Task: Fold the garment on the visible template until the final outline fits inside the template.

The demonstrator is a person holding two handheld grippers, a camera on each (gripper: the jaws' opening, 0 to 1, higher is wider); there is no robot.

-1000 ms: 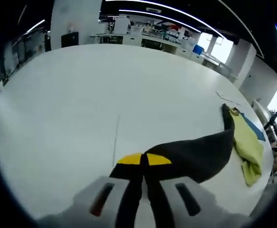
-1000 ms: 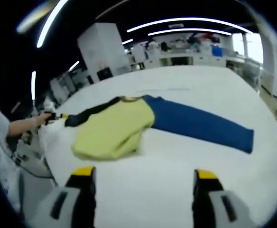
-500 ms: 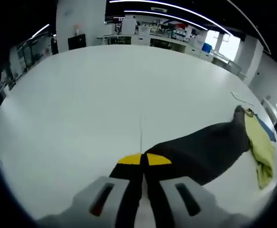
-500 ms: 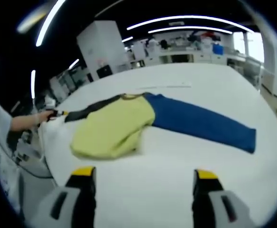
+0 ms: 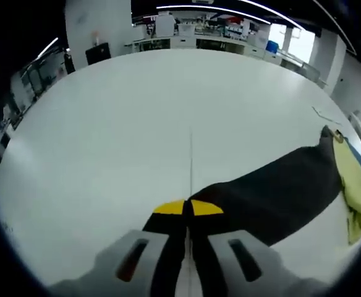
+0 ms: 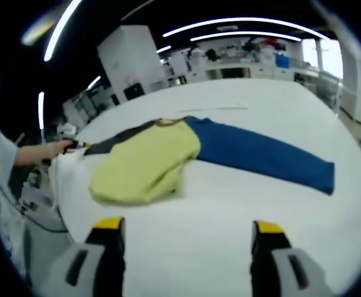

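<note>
Broad white surface (image 6: 230,210) w/ yellow, blue and black cloth garment (image 6: 146,164) spread near far edge. Left gripper (image 5: 188,213) jaws clenched on black sleeve (image 5: 273,195). Right gripper (image 6: 186,238) jaws apart, gripping nothing, hovering over bare near edge.

The garment (image 6: 146,164) lay on the white worktop (image 6: 230,216), its yellow-green body bunched, its blue sleeve (image 6: 261,154) stretched flat to one side and its black sleeve (image 5: 273,195) drawn out straight to the other
</note>
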